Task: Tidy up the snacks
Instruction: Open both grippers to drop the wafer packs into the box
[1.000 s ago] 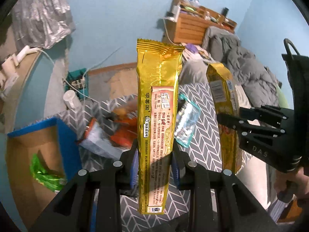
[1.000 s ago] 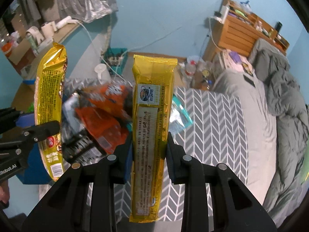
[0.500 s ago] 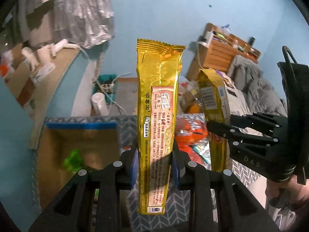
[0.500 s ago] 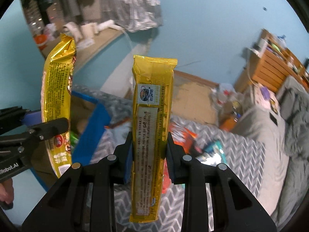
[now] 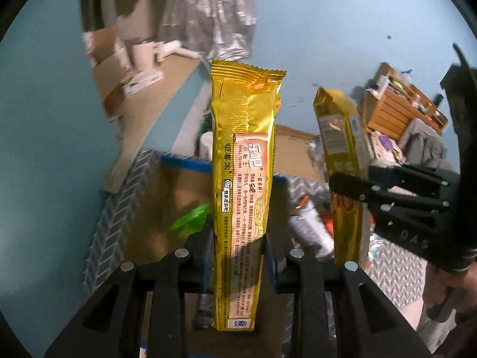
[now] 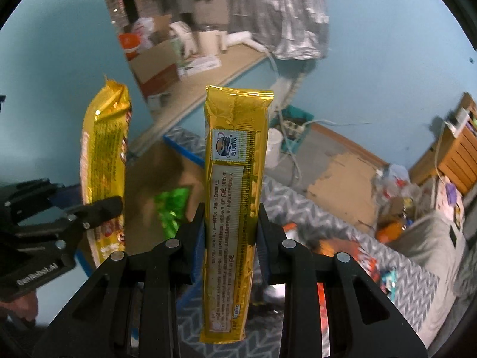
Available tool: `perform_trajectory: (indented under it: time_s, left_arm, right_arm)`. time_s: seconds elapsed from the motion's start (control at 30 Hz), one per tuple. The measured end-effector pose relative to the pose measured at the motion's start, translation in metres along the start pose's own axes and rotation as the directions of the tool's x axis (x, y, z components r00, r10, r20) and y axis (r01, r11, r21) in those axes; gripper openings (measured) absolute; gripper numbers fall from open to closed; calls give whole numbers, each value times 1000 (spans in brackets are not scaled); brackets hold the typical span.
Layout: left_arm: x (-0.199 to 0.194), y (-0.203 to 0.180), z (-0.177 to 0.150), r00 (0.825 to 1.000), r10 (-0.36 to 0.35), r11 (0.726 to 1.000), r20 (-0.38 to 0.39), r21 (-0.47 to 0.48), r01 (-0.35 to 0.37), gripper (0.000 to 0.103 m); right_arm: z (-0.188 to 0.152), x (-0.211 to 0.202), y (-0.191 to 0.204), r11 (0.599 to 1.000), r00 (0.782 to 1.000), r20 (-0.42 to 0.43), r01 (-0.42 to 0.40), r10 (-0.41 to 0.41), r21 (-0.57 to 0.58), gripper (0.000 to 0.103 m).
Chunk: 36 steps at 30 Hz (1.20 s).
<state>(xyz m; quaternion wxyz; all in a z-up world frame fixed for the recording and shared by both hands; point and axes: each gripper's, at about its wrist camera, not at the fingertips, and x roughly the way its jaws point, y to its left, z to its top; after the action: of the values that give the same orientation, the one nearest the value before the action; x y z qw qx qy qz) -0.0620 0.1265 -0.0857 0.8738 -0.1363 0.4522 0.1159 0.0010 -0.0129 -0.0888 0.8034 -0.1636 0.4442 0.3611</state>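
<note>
While both packs hang in mid-air: findings below.
Left tongs (image 5: 235, 256): clamped on a gold snack pack (image 5: 246, 179), gripped on its lower half, pack upright.
Right tongs (image 6: 229, 232): clamped on a second gold snack pack (image 6: 235, 208), same hold, upright.
Location: both packs above the blue-rimmed cardboard box (image 6: 184, 152), which sits on a chevron-patterned bed cover (image 6: 313, 211); a green packet (image 6: 171, 205) lies inside the box.
Handling, judged: light, thin foil film, likely slippery and crushable; contents probably brittle. Best hold is across the flat faces near mid-length, with modest pressure.
Writing, left pack: Chinese print, barely legible; "SMALL TO" just readable.
Writing, right pack: round logo label, fine Chinese text, unreadable.
Tool markings: "DAS" (image 5: 413, 235); "GenRobot.AI" (image 6: 37, 274).
Remaining snacks: orange packets (image 6: 354, 256) on the bed.
</note>
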Motion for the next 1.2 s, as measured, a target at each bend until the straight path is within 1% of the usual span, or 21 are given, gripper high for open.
perform_trajectory:
  time_s: [0.1, 0.27, 0.57, 0.67, 0.7, 0.8, 0.87, 0.93, 0.97, 1.03, 1.2]
  left_arm:
    - [6, 18, -7, 999, 28, 999, -17, -32, -28, 29]
    - [16, 37, -18, 998, 46, 995, -48, -85, -50, 29]
    - [39, 52, -31, 991, 58, 990, -119, -123, -73, 30]
    - [40, 53, -33, 991, 68, 987, -119, -136, -84, 31]
    - [38, 53, -33, 991, 70, 987, -115, -137, -86, 32]
    - [37, 53, -32, 990, 77, 987, -115, -130, -92, 42]
    - [35, 51, -31, 991, 76, 988, -111, -125, -90, 43]
    - [34, 49, -30, 991, 70, 989, -111, -121, -84, 45]
    - [34, 48, -29, 992, 67, 990, -111, -119, -80, 46]
    - [32, 43, -26, 993, 59, 991, -105, -114, -71, 48]
    - [33, 24, -20, 994, 23, 996, -110, -85, -32, 49]
  right_arm:
    - [8, 13, 15, 999, 999, -18, -34, 34, -17, 28]
    - [16, 35, 32, 997, 996, -58, -74, 72, -30, 28]
    - [17, 58, 42, 993, 986, -123, -115, 115, 4, 29]
    - [18, 59, 45, 994, 986, -128, -105, 103, -9, 31]
    - [18, 58, 46, 995, 987, -127, -98, 95, -18, 31]
    - [18, 56, 44, 996, 990, -120, -82, 78, -26, 34]
    - [16, 53, 40, 997, 990, -119, -73, 71, -19, 39]
    - [14, 50, 35, 998, 991, -117, -62, 60, -10, 41]
    - [13, 49, 33, 998, 992, -116, -55, 54, -8, 45]
    - [11, 45, 26, 999, 993, -112, -37, 36, -1, 48]
    - [3, 33, 4, 1000, 994, -112, 5, -2, 27, 49]
